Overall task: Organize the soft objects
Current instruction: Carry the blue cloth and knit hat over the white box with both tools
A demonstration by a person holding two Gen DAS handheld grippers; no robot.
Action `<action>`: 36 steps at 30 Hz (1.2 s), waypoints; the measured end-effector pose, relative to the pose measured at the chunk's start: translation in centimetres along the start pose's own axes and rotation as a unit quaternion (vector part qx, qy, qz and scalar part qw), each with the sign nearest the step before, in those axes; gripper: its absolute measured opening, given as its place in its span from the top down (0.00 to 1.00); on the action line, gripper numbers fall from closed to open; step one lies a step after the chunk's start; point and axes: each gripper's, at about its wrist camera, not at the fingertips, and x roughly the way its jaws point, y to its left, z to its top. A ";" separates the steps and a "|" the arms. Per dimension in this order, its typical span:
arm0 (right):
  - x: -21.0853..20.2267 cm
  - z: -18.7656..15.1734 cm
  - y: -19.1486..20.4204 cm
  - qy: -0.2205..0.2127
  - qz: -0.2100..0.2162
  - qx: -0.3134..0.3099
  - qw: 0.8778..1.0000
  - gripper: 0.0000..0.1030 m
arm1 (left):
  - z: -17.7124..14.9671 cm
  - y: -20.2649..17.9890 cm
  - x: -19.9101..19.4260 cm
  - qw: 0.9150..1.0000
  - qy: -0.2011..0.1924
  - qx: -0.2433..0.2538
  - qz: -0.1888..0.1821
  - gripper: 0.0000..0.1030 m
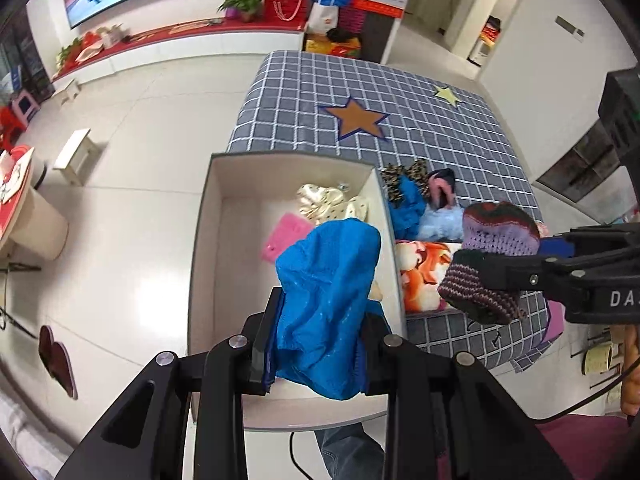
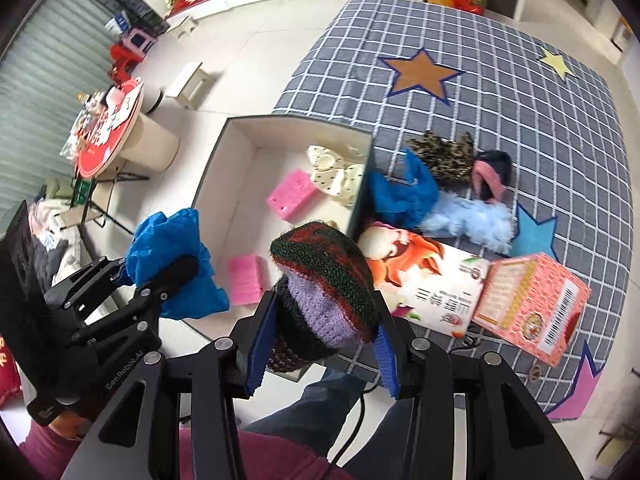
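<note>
1. My left gripper (image 1: 320,340) is clamped on a crumpled blue cloth (image 1: 328,304); my right gripper (image 2: 320,328) is clamped on a striped knit hat (image 2: 324,288)
2. Both point steeply down, side by side near the box's near end
3. The open white box (image 1: 204,240) lies directly below the left gripper, long axis running near to far; the right hangs over its right wall, so the left is nearer for the drop
4. Far right on the checked cloth (image 2: 520,100): more soft items (image 2: 464,220)

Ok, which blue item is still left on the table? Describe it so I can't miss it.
Start at the open white box at the edge of the checked tablecloth. Just outside its right wall lies a crumpled bright blue cloth. Unlike the pale fluffy blue piece beside it, it is smooth, thin and deep blue.
</note>
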 end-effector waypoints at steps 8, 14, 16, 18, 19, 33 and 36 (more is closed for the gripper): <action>1.0 1.1 1.8 0.008 0.005 -0.023 1.000 0.55 | -0.8 1.1 0.8 1.000 0.012 -0.015 0.009 0.69; 1.7 1.6 2.8 0.014 0.007 -0.032 0.999 0.55 | -1.1 1.4 1.3 1.000 0.019 -0.017 0.014 0.69; 1.9 1.7 2.9 0.017 0.008 -0.033 0.999 0.55 | -1.2 1.5 1.5 1.000 0.022 -0.018 0.015 0.69; 2.2 1.8 2.9 0.020 0.009 -0.034 0.999 0.55 | -1.1 1.6 1.7 0.999 0.024 -0.019 0.016 0.69; 2.3 1.8 2.9 0.022 0.009 -0.034 0.999 0.55 | -1.1 1.7 1.7 0.999 0.025 -0.020 0.016 0.69; 4.0 2.9 3.3 0.042 0.008 -0.037 0.998 0.55 | -1.0 2.5 2.9 0.998 0.042 -0.038 0.016 0.69; 4.4 3.2 3.7 0.045 0.010 -0.041 0.998 0.55 | -1.0 2.5 3.2 0.998 0.045 -0.039 0.017 0.69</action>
